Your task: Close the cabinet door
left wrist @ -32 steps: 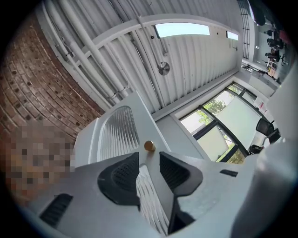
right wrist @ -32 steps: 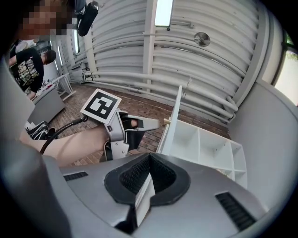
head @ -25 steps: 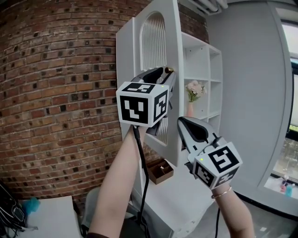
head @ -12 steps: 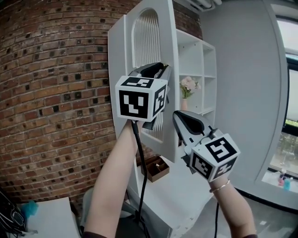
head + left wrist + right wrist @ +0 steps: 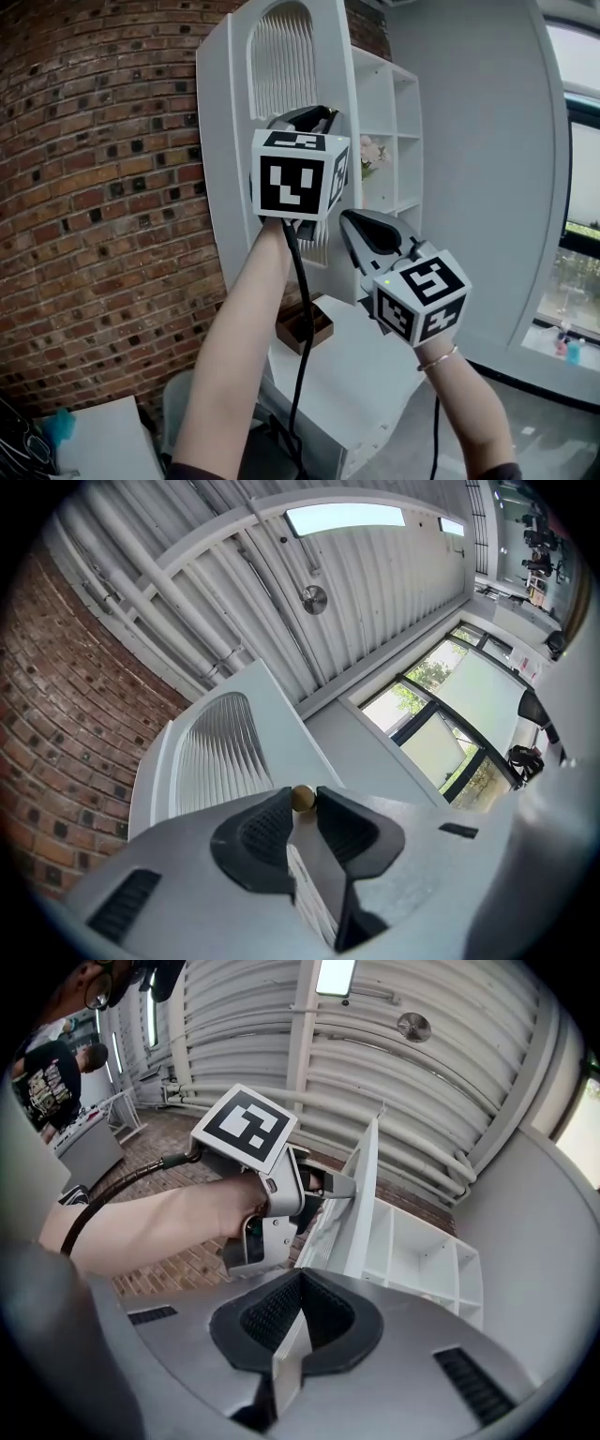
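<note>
I am working at the cabinet door (image 5: 221, 159), which is standing swung out from the white carcass, ribbed arch panel facing the brick wall; my left gripper (image 5: 323, 114) is raised at the door's free edge, its jaws closing around the small brass knob (image 5: 302, 799), pads seemingly touching it on both sides. Procedure, as I judge it: seat the knob squarely between the pads before loading it; push along the hinge arc, not straight in, so the knob is not slipping out. Below, a brown tray (image 5: 319, 328) is sitting on the counter; its contents are too small to tell. One compartment of the open shelves (image 5: 405, 141) is holding pink flowers (image 5: 375, 153). My right gripper (image 5: 347, 219) is hanging lower, jaws together, empty; I am advising it stay clear of the closing gap.
</note>
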